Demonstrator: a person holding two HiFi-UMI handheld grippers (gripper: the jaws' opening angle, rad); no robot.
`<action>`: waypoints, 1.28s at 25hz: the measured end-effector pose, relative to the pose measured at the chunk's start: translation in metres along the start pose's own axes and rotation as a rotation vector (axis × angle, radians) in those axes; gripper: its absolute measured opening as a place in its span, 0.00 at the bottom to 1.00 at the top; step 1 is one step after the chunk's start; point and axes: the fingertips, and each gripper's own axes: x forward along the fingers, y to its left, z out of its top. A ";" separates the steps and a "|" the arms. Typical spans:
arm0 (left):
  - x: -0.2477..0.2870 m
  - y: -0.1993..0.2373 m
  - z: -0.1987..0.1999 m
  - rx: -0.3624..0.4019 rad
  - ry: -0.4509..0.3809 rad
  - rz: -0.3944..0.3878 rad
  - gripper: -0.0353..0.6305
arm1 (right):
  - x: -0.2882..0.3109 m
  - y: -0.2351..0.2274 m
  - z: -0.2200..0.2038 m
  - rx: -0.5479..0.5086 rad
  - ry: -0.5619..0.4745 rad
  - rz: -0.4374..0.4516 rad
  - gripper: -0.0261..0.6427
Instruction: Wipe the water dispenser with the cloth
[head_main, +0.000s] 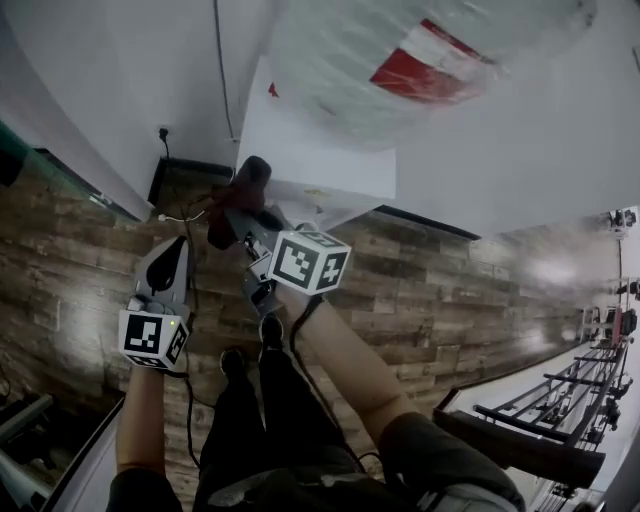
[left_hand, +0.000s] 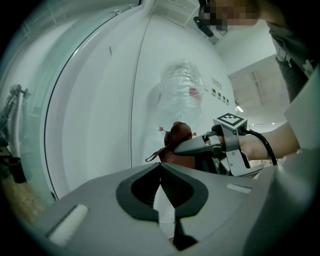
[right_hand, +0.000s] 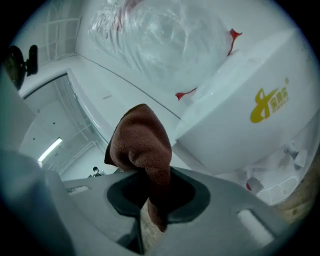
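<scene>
The white water dispenser stands against the wall with a plastic-wrapped bottle on top. My right gripper is shut on a brown cloth, held just in front of the dispenser's lower front. In the right gripper view the cloth bulges out of the shut jaws of the right gripper, close to the dispenser body with its yellow logo. My left gripper hangs to the left and is shut with nothing in it. The left gripper view shows the left gripper behind the cloth.
Wood-look floor lies below. A wall socket with cable sits left of the dispenser. A glass partition runs along the left, a metal rack stands at the right. The person's legs and shoes are underneath.
</scene>
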 end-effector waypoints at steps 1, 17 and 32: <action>-0.005 -0.002 0.005 -0.008 0.001 0.000 0.08 | -0.007 0.007 0.001 0.008 -0.005 0.003 0.14; -0.085 -0.095 0.067 -0.036 -0.044 -0.139 0.08 | -0.198 0.083 -0.042 -0.182 -0.079 -0.176 0.13; -0.199 -0.232 0.048 0.009 -0.065 -0.170 0.08 | -0.373 0.117 -0.117 -0.208 -0.166 -0.169 0.13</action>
